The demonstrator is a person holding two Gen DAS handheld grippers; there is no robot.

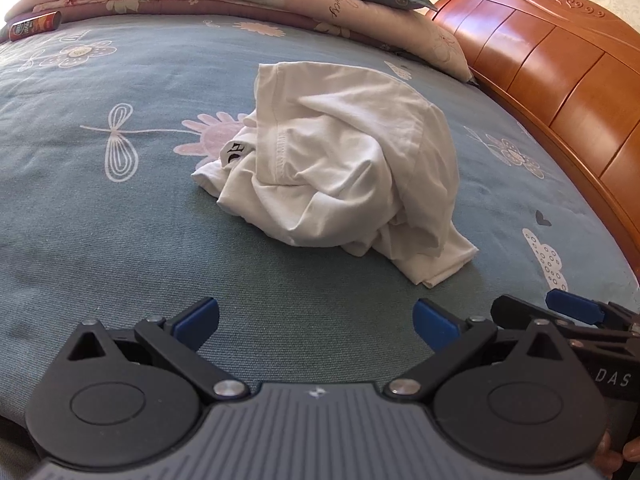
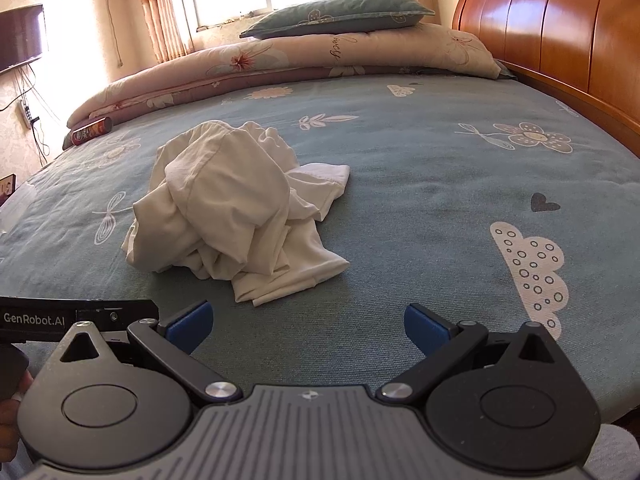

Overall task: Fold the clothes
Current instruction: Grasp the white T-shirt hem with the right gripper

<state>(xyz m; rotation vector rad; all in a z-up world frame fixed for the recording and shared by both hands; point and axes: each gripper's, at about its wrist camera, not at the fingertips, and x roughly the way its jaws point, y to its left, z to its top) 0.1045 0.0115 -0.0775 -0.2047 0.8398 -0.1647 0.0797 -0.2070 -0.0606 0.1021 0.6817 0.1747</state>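
Observation:
A white garment (image 1: 340, 160) lies crumpled in a heap on the blue flowered bed sheet (image 1: 100, 208); it also shows in the right wrist view (image 2: 228, 208). My left gripper (image 1: 316, 322) is open and empty, low over the sheet, short of the heap's near edge. My right gripper (image 2: 308, 322) is open and empty, also short of the heap, which lies ahead and to its left. The right gripper's blue fingers (image 1: 576, 306) show at the right edge of the left wrist view. Part of the left gripper's body (image 2: 76, 318) shows at the left of the right wrist view.
A folded pink quilt (image 2: 280, 64) and a blue pillow (image 2: 344, 12) lie along the far side of the bed. A wooden headboard (image 1: 552, 68) runs along the right. A red can (image 1: 36, 26) lies at the far left corner.

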